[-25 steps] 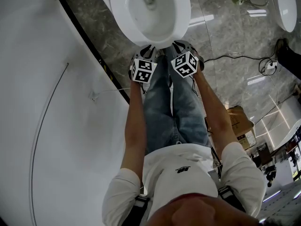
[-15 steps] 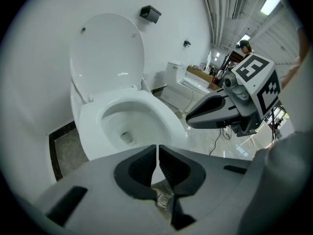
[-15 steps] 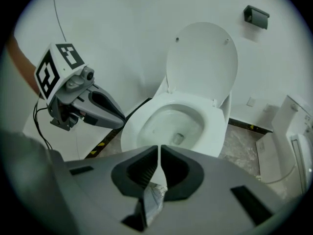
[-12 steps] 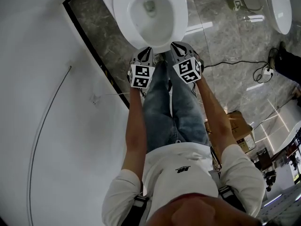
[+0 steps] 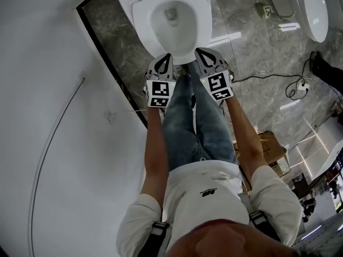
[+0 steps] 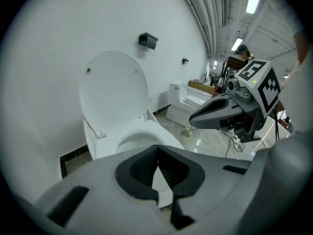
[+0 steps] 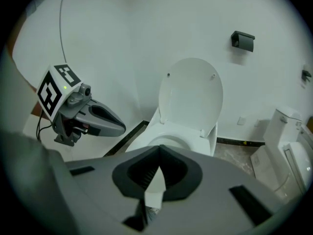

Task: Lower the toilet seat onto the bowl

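Left gripper [image 5: 166, 58] jaws just closed, tips together, empty. Right gripper [image 5: 202, 52] likewise together, empty. Both lifted away. White oval plastic toilet seat [image 5: 140, 23] flat on bowl [image 5: 179, 28], ahead below tips; lowering looks done.

This looks like a bathroom-fixture showroom or test hall, not a home bathroom. One toilet [image 5: 171, 25] stands against a bare white wall [image 5: 53, 116], and more toilets [image 5: 313, 9] stand unscreened on the same grey marble-look floor [image 5: 252, 36]. Loose cables [image 5: 298, 85] and a cardboard box [image 5: 270, 143] lie nearby, and pipes [image 6: 203, 9] run under an open ceiling.
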Available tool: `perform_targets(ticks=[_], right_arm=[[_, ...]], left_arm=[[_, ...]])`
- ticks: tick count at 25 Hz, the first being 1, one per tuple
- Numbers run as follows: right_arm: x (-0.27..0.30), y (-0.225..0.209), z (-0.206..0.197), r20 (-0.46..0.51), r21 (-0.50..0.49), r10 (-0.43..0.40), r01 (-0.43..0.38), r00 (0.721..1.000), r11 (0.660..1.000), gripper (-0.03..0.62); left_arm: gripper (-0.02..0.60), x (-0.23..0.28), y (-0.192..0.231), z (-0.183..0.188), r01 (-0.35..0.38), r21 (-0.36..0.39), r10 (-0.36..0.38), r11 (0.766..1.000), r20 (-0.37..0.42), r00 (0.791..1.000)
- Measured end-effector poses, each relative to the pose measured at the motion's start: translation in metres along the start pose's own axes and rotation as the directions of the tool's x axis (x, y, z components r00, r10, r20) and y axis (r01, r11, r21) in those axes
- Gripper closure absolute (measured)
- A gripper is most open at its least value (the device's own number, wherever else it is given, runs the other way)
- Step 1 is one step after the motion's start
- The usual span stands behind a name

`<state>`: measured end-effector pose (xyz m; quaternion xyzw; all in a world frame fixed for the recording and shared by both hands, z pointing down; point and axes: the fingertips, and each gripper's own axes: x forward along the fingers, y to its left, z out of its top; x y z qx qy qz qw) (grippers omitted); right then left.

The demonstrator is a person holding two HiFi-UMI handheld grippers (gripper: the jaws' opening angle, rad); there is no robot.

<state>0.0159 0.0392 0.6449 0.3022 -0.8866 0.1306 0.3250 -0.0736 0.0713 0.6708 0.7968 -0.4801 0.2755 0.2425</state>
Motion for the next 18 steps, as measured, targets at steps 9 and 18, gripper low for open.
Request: perform_targets(ticks=[9,18], right_arm=[[-0.032,-0.005,0.063,0.138,-0.008,-0.022,0.023,0.990,1.000,0.565],[-0.064,-0.002,0.108,0.204,-0.024,-0.038,0.044,0.978,0.999,0.565]], left_arm=[[0.554,-0.039,0.010,0.077,-0.055,0.079,0.043,0.995,0.145,0.989],[0.555,-0.073,0.006,0.124,-0.076,0.101,0.052,0.992,0.222,0.974]])
